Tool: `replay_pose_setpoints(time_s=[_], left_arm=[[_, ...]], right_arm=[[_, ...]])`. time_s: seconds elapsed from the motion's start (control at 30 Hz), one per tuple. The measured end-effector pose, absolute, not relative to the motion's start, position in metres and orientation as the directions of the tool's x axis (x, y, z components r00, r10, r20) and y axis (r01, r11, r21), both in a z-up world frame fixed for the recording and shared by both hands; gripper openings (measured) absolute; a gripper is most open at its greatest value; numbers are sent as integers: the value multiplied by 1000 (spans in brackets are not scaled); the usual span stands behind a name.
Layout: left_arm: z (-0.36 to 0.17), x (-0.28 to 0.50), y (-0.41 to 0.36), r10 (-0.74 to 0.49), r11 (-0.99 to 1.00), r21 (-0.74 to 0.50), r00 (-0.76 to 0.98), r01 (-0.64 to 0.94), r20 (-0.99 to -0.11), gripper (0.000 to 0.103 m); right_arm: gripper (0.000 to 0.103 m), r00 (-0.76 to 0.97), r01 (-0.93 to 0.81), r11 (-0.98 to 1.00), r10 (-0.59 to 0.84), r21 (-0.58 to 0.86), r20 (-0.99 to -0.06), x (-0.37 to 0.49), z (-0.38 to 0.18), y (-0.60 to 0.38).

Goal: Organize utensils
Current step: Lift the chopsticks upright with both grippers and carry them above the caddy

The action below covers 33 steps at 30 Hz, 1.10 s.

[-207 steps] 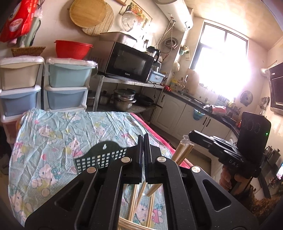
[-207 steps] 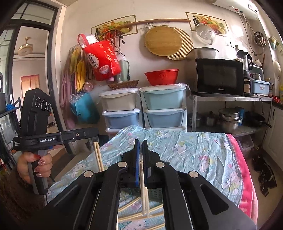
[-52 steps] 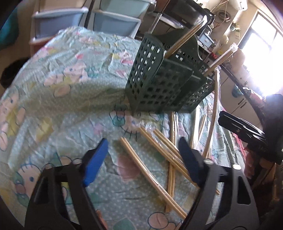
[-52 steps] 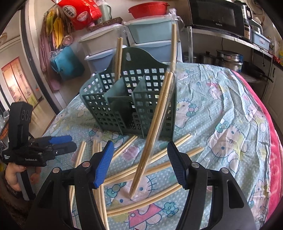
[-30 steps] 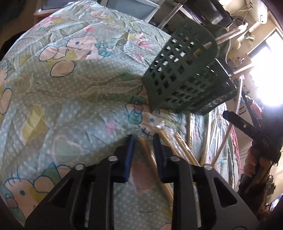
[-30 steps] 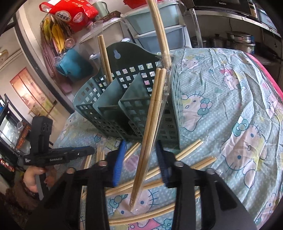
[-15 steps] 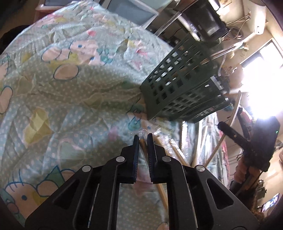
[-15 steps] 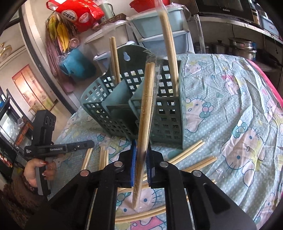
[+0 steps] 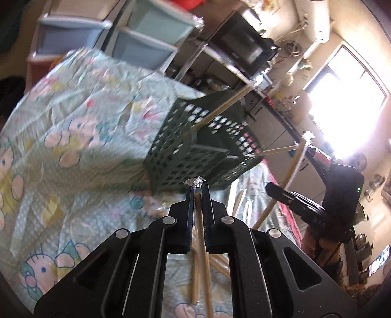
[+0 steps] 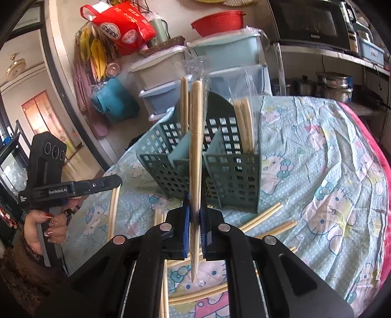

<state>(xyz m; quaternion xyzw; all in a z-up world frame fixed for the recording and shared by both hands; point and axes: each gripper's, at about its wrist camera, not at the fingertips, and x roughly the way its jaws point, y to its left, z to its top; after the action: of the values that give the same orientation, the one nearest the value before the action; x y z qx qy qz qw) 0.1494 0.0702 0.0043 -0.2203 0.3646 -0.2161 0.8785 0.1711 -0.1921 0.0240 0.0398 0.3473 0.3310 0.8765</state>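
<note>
A dark green slotted utensil basket [image 10: 234, 168] stands on the cartoon-print tablecloth [image 10: 330, 171]; it also shows in the left wrist view [image 9: 195, 151]. Wrapped chopstick pairs [image 10: 243, 129] stand in its compartments. My right gripper [image 10: 194, 210] is shut on a plastic-wrapped chopstick pair [image 10: 196, 146], held upright in front of the basket. My left gripper [image 9: 196, 193] is shut on another wrapped chopstick pair [image 9: 201, 242], lifted above the cloth near the basket's front corner. Several loose chopsticks [image 10: 266, 217] lie on the cloth by the basket.
Stacked plastic drawers [image 10: 220, 63] and a microwave [image 10: 310, 22] on a metal shelf stand behind the table. The left gripper's handle [image 10: 48, 188] is at the table's left edge. The right gripper [image 9: 308, 205] shows at the right of the left wrist view.
Both grippers have closed on wrapped chopstick pairs and lifted them. The right pair now stands upright before the basket; the left gripper has risen and tilted toward the basket.
</note>
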Motion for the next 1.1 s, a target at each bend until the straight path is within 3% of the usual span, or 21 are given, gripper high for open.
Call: replay_pose_setpoints(time_s=[0.57,1.1], left_arm=[[68,133,47,-579,797,-485,686,361,-440,3],[147,135,41,-522,830,-386,802,401,-290,4]], right_arm=[[7,605,-573,775,620,268,-499,155,61,-196],[6,684,-588,783,615,203,-392,157,107,-192]])
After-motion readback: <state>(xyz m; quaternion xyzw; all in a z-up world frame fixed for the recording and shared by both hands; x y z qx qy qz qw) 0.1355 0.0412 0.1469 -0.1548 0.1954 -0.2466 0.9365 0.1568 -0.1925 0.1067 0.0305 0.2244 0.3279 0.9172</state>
